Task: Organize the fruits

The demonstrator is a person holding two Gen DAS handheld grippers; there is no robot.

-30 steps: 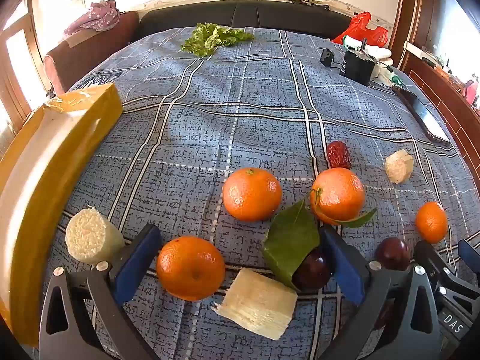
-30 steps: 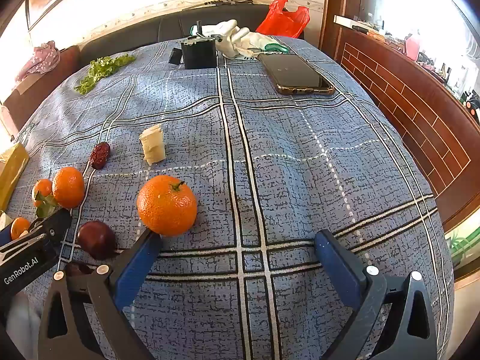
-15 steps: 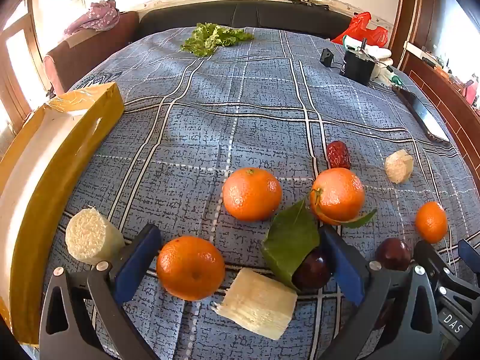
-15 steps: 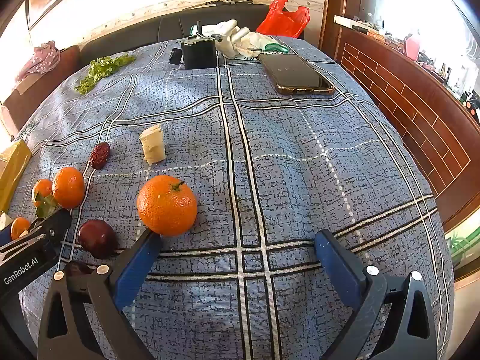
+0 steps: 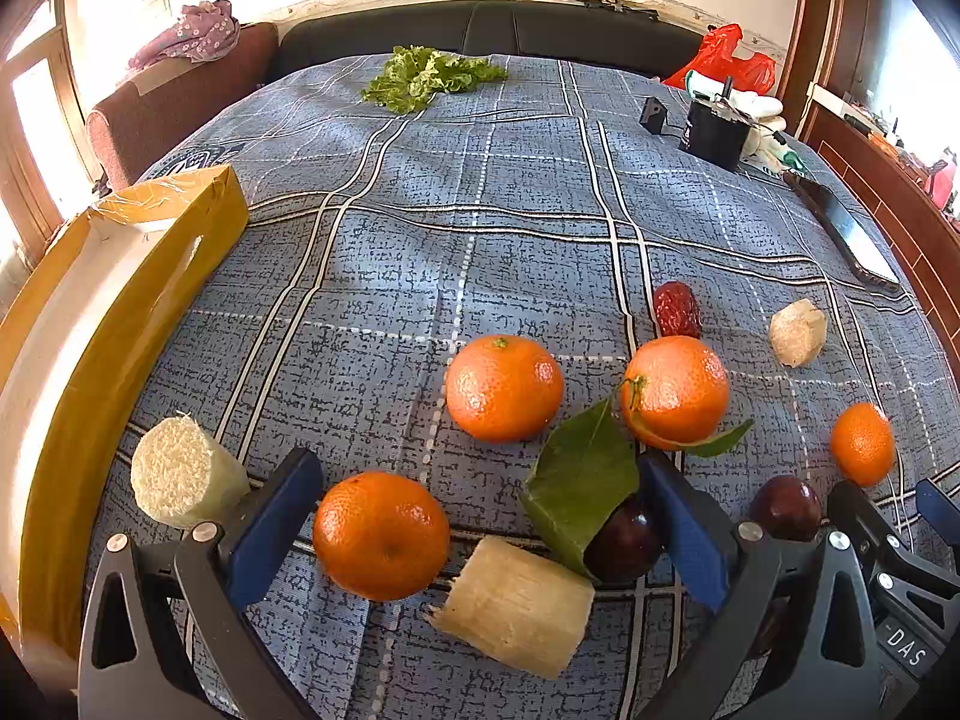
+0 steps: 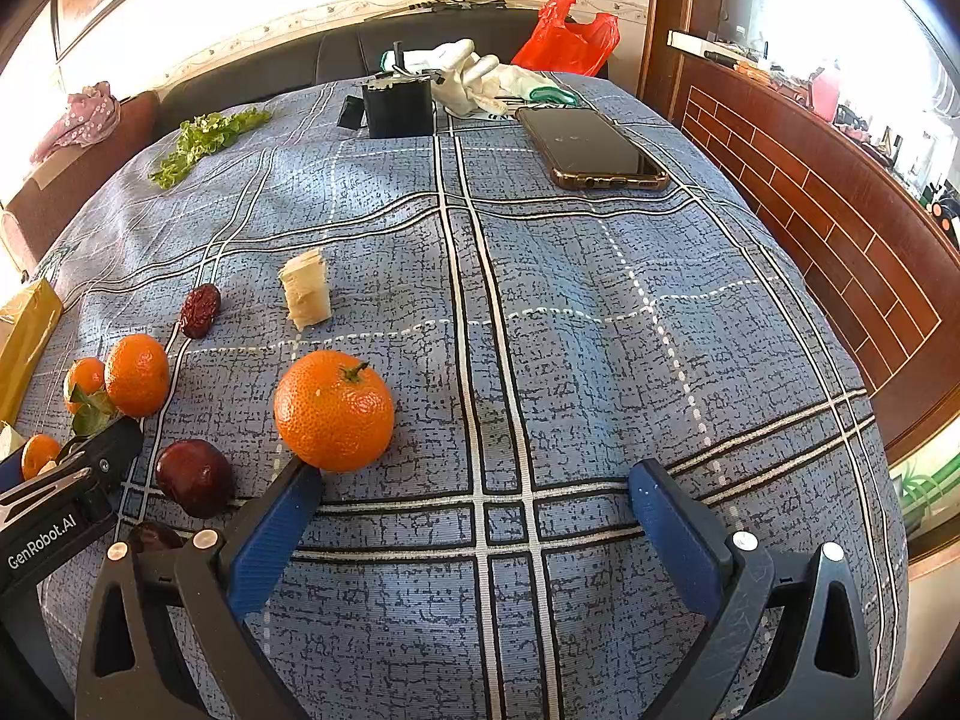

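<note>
My left gripper is open low over the blue plaid cloth. Between its fingers lie an orange, a pale sugarcane piece and a dark plum half under a green leaf. Beyond them sit two more oranges, a red date, another cane piece, a small orange and a second plum. A third cane stub lies left. My right gripper is open over bare cloth, its left finger touching an orange.
A yellow cardboard box with a white inside runs along the left edge. Far back lie lettuce, a black box, white gloves, a phone and a red bag. A wooden rail borders the right.
The yellow box has shifted a little to the left in the left wrist view. Both grippers and the fruits have stayed put.
</note>
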